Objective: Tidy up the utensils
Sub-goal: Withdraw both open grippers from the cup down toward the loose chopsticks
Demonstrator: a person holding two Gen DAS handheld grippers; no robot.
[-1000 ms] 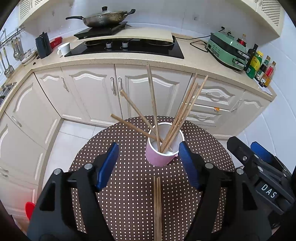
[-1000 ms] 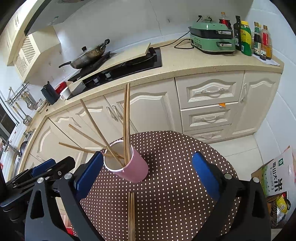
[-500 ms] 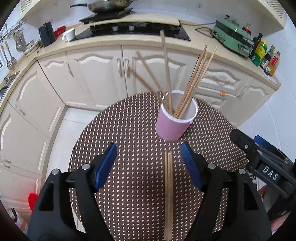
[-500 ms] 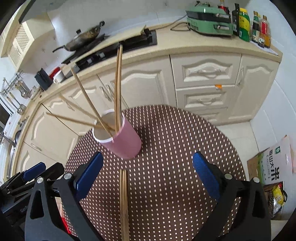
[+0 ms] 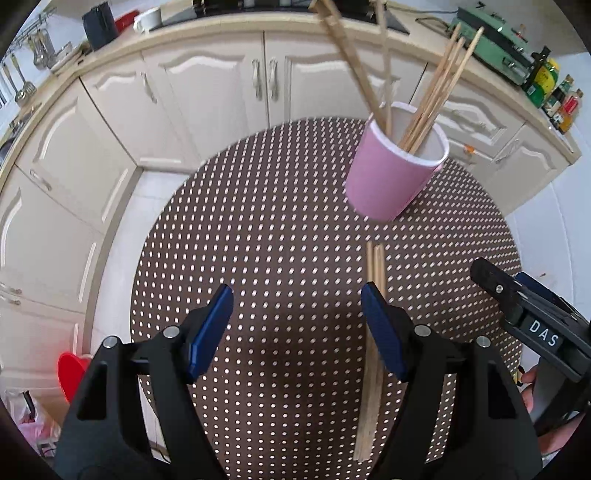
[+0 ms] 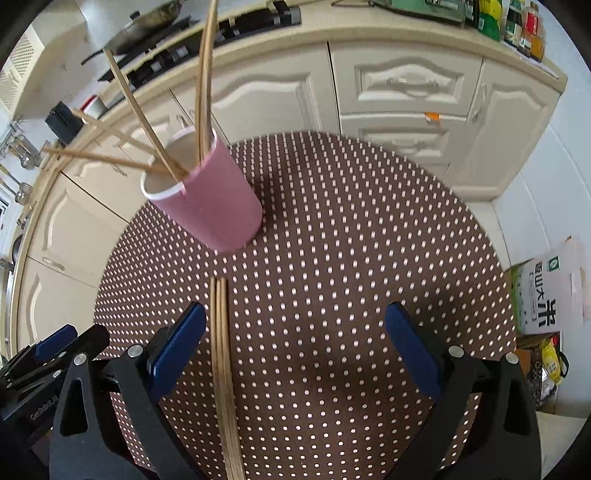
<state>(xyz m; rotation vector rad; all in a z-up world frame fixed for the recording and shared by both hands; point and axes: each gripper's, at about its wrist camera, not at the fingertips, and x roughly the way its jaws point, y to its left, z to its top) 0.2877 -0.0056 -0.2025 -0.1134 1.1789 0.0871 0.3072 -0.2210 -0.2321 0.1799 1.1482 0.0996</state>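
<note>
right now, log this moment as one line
left gripper: open, empty | right gripper: open, empty | chopsticks: flat on table | pink cup: upright, holds more chopsticks

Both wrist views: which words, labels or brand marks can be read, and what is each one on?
"DAS": white letters on the right claw's black body, left wrist view.
Partly legible, beginning "Gen": faint print on the left claw's body.
Large Chinese characters under a green logo: white sack on the floor.
Bottle labels on the counter: too blurred.

Pink paper cup [image 5: 391, 181], white rim; tan wooden chopsticks [image 6: 223, 369]; brown white-dotted tablecloth [image 6: 332, 258]; blue finger pads [image 5: 210, 328].
</note>
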